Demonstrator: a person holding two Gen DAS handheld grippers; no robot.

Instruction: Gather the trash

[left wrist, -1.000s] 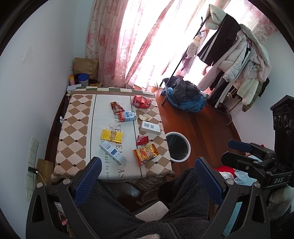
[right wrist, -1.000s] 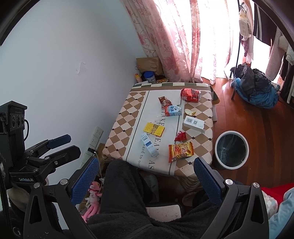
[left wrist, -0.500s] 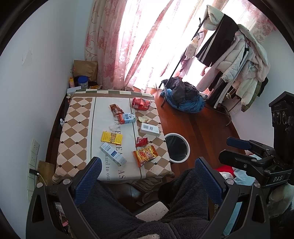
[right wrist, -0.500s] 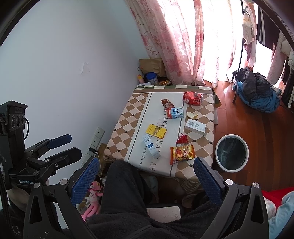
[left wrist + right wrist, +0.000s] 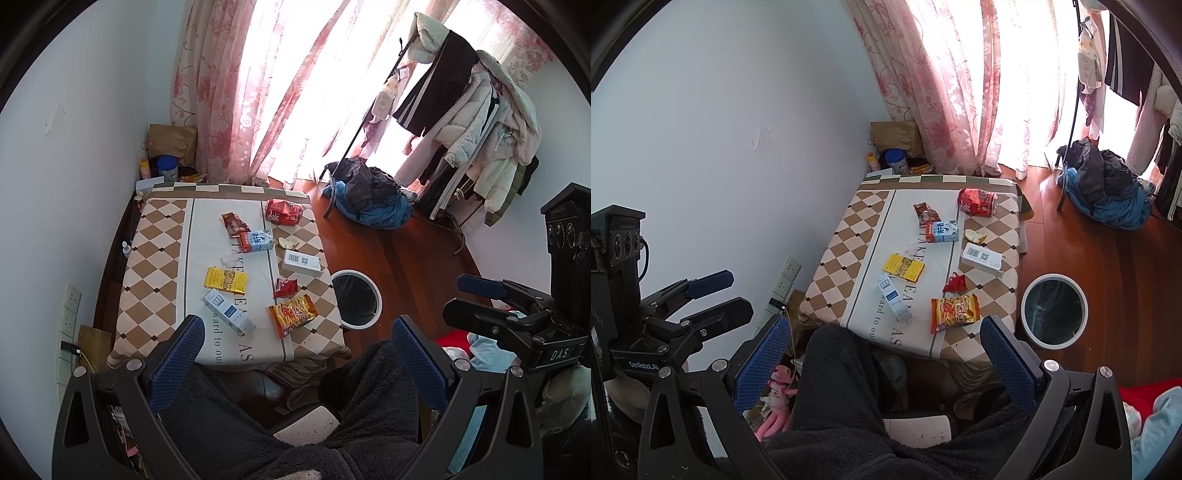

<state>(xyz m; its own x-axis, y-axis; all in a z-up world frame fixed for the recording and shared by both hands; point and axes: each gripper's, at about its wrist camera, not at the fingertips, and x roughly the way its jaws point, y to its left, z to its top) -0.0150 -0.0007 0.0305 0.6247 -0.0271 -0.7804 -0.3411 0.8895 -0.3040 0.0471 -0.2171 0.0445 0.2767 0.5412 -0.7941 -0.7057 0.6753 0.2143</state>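
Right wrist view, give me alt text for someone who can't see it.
Snack wrappers and small boxes litter a checkered table, with a white bin on the wood floor beside it. The open right tool hangs above the person's lap, holding nothing.

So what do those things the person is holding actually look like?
Each hand-held gripper, left and right, is a black frame with silver bolts and two fingers faced in dimpled blue pads. White lettering marks both bodies. The person wears dark fleecy clothing.

Wrappers, cartons scattered on table (image 5: pixel 849 236) — bin (image 5: pixel 1054 341) beside it (floor); right gripper (image 5: pixel 882 358) open, empty.
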